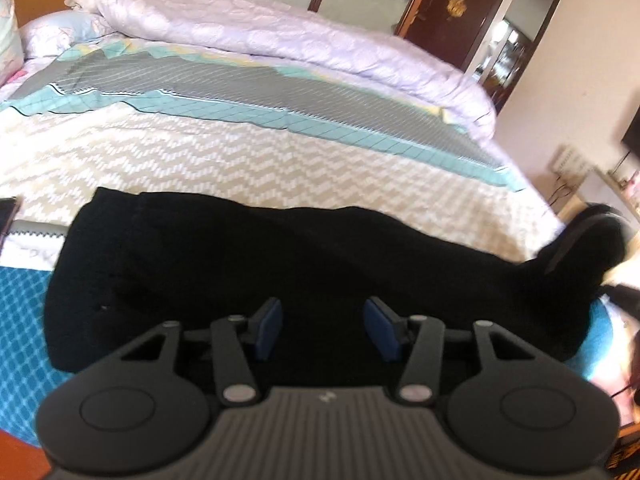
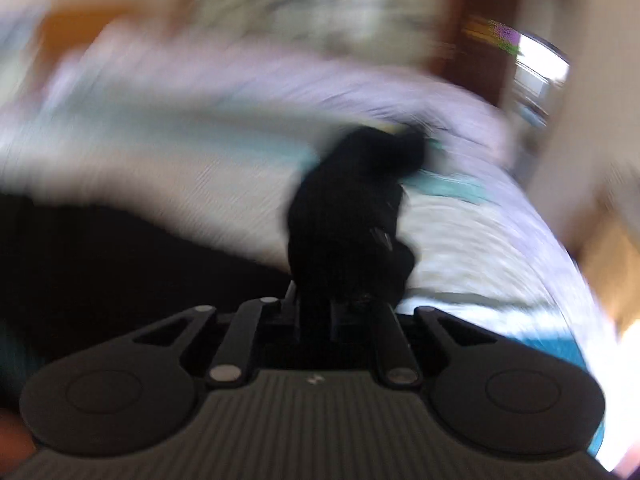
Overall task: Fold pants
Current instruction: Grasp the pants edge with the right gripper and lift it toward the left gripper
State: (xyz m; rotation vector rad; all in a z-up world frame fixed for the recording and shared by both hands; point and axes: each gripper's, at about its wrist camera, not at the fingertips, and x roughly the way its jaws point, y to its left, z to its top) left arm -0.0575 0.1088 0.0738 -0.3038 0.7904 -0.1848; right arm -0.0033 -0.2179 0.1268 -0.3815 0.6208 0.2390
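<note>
Plainly, the pants (image 1: 280,264) are seen as a long black mass laid lengthwise across the near part of the bed (image 1: 240,160), with no pattern or seam to be made out in the dark cloth apart from soft creases. One wide end is spread toward the left of the left wrist view, over a teal diamond-patterned cover (image 1: 24,320), while the other end is gathered and lifted at the far right, where it is bunched around the right tongs (image 1: 580,236). Behind the pants, a cream zigzag sheet, a grey and turquoise band and a rolled lilac quilt (image 1: 280,36) are shown. The left tongs (image 1: 322,326) are held just over the near edge of the pants, with the blue pads (image 1: 268,328) set well apart and nothing caught between them; whether the pads touch the cloth cannot be told. In the right wrist view, which is heavily blurred, the right tongs (image 2: 316,304) are drawn together and clamped on a bunch of the black pants (image 2: 352,216), which is raised upright directly ahead of the fingers. More of the same black cloth is seen trailing off low to the left of that view, across the pale bed (image 2: 480,240).
</note>
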